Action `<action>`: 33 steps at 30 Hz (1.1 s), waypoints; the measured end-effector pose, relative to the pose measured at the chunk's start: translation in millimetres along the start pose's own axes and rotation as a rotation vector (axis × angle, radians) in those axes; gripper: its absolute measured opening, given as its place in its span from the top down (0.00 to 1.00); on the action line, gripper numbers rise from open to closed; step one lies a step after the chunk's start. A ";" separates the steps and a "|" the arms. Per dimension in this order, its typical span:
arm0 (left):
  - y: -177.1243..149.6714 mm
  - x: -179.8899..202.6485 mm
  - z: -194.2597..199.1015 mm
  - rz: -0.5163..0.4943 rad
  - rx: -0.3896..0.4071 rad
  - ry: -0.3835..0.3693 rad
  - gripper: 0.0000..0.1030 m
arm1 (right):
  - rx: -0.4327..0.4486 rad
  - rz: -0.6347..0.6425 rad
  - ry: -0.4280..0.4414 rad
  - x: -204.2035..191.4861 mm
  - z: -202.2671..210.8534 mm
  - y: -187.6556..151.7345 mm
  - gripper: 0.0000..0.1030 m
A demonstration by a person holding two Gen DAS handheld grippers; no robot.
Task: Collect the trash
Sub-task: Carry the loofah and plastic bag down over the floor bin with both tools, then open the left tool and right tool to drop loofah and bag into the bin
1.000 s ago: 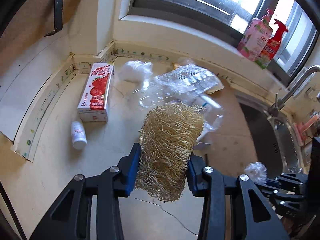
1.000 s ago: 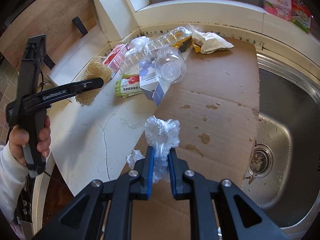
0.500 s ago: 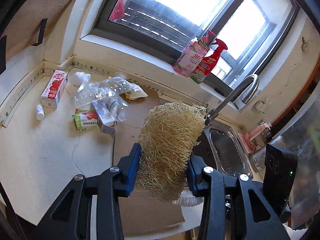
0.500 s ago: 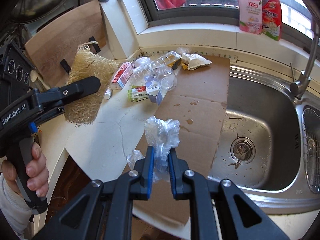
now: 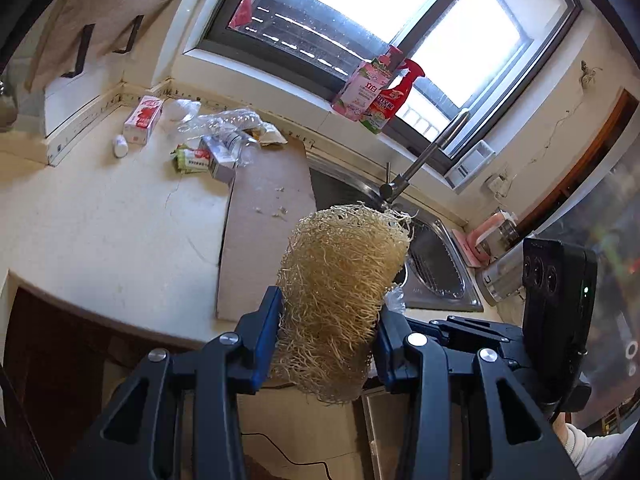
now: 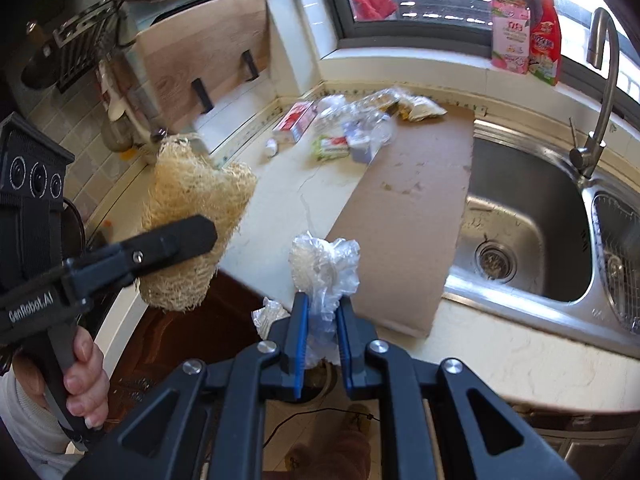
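My left gripper [image 5: 326, 332] is shut on a tan loofah sponge [image 5: 340, 292], held in the air in front of the counter edge. In the right wrist view the same loofah sponge [image 6: 192, 216] hangs at the left, gripped by the left gripper [image 6: 180, 240] in a person's hand [image 6: 84, 380]. My right gripper [image 6: 322, 332] is shut on a crumpled clear plastic bag [image 6: 324, 264], also off the counter front. More trash lies in the far counter corner: a red-and-white carton [image 6: 294, 120], crushed clear bottles [image 6: 360, 114], a green packet [image 6: 330, 148] and a small white bottle [image 6: 271, 146].
A brown cardboard sheet [image 6: 404, 216] lies on the cream counter [image 6: 288, 200] beside the steel sink [image 6: 520, 224] with its tap [image 6: 600, 80]. Two cleaner bottles [image 6: 524, 40] stand on the window sill. A wooden board [image 6: 200, 60] leans at the back left. Floor and dark cabinet fronts lie below.
Both grippers have pulled back and up from the counter with their loads; the trash pile and the sink now look farther away, and the counter's front edge and floor have come into view.
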State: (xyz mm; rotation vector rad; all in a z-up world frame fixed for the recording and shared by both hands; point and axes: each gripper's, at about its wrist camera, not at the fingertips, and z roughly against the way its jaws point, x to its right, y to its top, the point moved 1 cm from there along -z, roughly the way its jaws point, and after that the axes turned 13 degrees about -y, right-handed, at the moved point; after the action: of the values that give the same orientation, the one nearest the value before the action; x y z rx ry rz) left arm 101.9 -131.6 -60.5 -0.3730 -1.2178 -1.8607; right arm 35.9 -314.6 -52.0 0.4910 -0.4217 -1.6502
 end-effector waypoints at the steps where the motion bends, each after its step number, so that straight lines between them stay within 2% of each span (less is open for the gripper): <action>1: -14.3 -4.0 8.1 0.010 -0.008 0.015 0.62 | -0.016 0.009 0.009 -8.8 -2.2 -9.2 0.87; 9: -107.1 -58.3 41.2 0.088 -0.083 0.172 0.61 | -0.181 0.036 0.084 -70.1 -48.5 -83.6 0.87; 16: -185.9 -126.7 50.2 0.225 -0.127 0.266 0.61 | -0.315 0.040 0.119 -111.1 -124.4 -143.4 0.87; 25: -263.0 -218.3 21.0 0.347 -0.172 0.361 0.61 | -0.414 0.029 0.126 -134.4 -221.0 -196.1 0.87; 33: -306.1 -290.7 -26.8 0.383 -0.215 0.460 0.60 | -0.491 0.053 0.131 -147.3 -309.9 -237.9 0.87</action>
State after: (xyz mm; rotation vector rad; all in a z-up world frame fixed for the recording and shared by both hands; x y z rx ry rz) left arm 37.5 36.7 -443.2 -0.2514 -0.5914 -1.6240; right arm 21.9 -135.3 -428.9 0.2142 0.0715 -1.5899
